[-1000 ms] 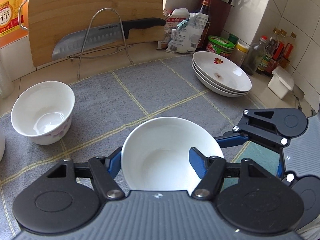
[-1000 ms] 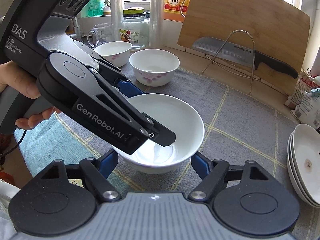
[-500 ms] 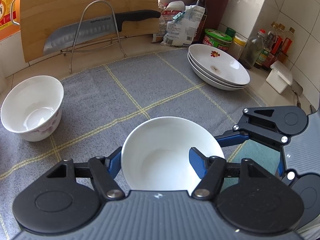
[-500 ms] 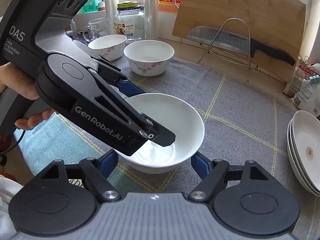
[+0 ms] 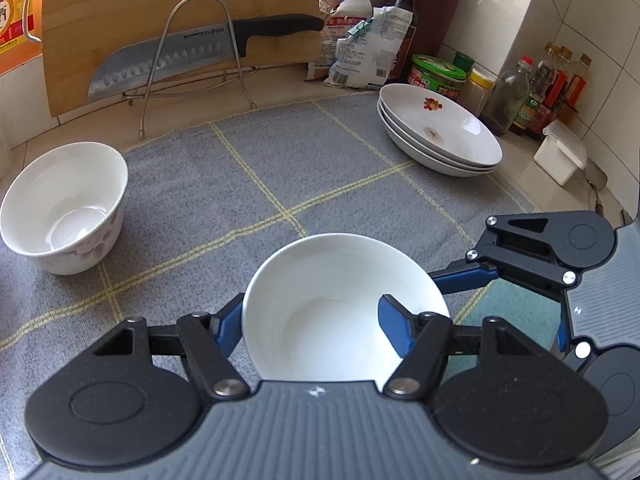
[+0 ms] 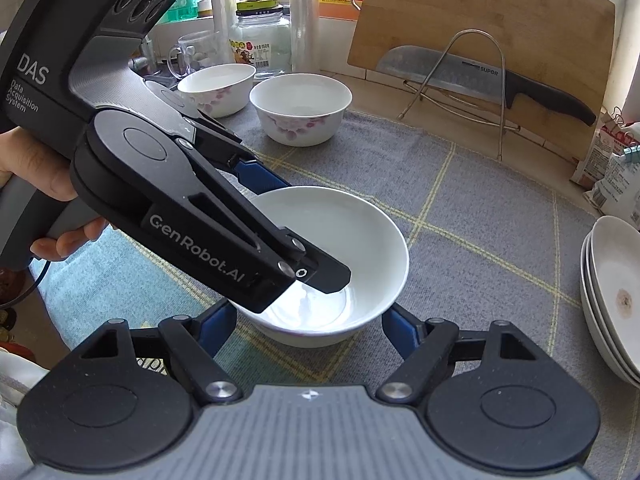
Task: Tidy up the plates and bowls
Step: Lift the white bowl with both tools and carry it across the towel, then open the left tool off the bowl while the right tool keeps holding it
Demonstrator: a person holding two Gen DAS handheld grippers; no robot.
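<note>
Left gripper jaws remain clamped across white bowl wall, carried slightly nearer floral bowl ahead-left; stacking likely next. Right gripper jaws empty, straddling bowl untouched.

A beige countertop carries a grey checked mat. On the mat stand floral bowls and stacked plates.
</note>
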